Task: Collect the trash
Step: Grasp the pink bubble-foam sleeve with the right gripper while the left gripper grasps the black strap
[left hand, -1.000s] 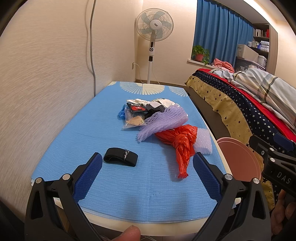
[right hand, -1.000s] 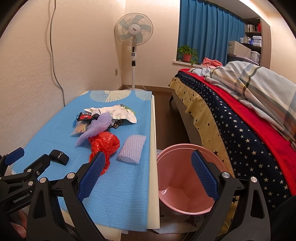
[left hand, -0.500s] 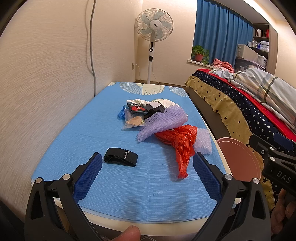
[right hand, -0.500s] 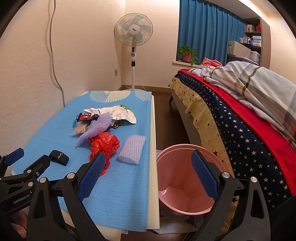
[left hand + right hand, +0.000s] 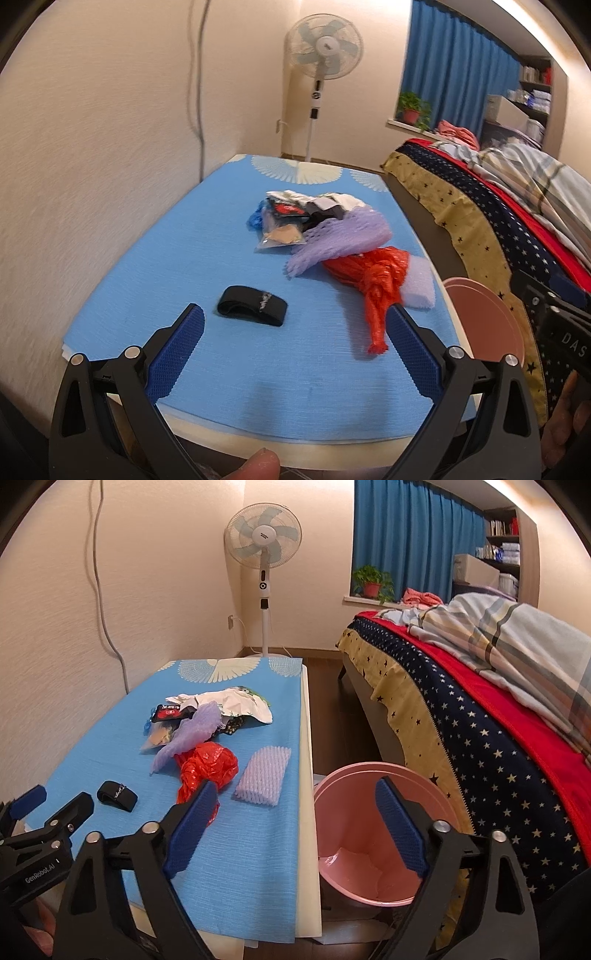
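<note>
A heap of trash lies on the blue mat (image 5: 166,266): a red plastic bag (image 5: 373,284) (image 5: 207,766), a purple foam net (image 5: 340,240) (image 5: 192,734), a pale foam sleeve (image 5: 264,775) and crumpled wrappers (image 5: 221,705). A black band (image 5: 253,306) lies apart, just beyond my left gripper (image 5: 293,317), which is open and holds nothing. My right gripper (image 5: 295,786) hovers over the table's right edge, beside the pink bin (image 5: 369,834). Its jaws are closing, with nothing between them.
A bed (image 5: 480,720) with a starred cover runs along the right, close behind the bin. A standing fan (image 5: 264,539) is past the table's far end. The wall (image 5: 92,147) borders the table on the left. A thumb (image 5: 258,463) shows at the bottom.
The right gripper's jaws have narrowed a little. The left view has shifted only slightly, and the trash has not moved.
</note>
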